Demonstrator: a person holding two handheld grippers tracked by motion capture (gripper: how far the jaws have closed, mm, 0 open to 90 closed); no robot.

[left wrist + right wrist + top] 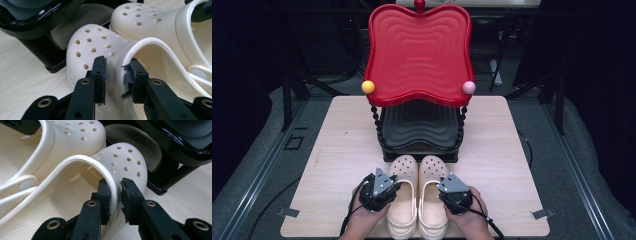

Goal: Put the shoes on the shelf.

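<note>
Both clogs pinched by their outer walls

Left gripper (114, 75) clamps the left clog (100, 50), right gripper (115, 195) the right clog (120, 160); the high view adds the red tray (419, 50) at top centre.

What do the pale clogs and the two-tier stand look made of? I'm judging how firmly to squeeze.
Clogs: apparently soft moulded foam resin, cream, satin sheen; one-piece body with punched holes and a thick rounded rim.
Stand: likely hard plastic. The red top tray is glossy and ripple-moulded; the black lower tray reflects sharp highlights on its rim.
</note>
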